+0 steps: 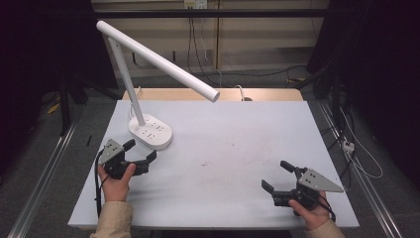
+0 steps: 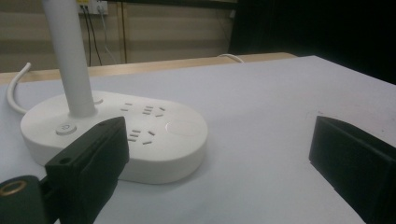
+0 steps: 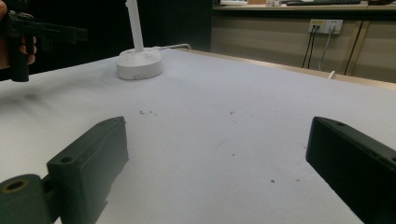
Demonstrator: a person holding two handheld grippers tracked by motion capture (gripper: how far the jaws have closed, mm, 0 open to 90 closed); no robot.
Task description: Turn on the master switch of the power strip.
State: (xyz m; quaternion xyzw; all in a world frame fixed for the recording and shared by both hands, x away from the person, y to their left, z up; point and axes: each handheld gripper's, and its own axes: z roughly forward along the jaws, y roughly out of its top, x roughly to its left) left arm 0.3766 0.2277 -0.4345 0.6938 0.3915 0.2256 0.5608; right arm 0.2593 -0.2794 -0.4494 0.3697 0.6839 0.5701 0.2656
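I read no writing on the lamp (image 1: pixel 150 130). My left gripper (image 1: pixel 140 152) and right gripper (image 1: pixel 278 176) stand wide, empty, over the grey table (image 1: pixel 233 144).

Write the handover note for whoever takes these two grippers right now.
Left gripper: open, holding nothing, just in front of the lamp base, not touching it.
Right gripper: open, holding nothing, at the near right of the table, far from the lamp.
Desk lamp: upright at the table's far left, arm angled out over the table; its base carries sockets and a round power button.
Done: nothing on the lamp looks handled yet.
Left: probably close in with the left gripper on the base or its button.
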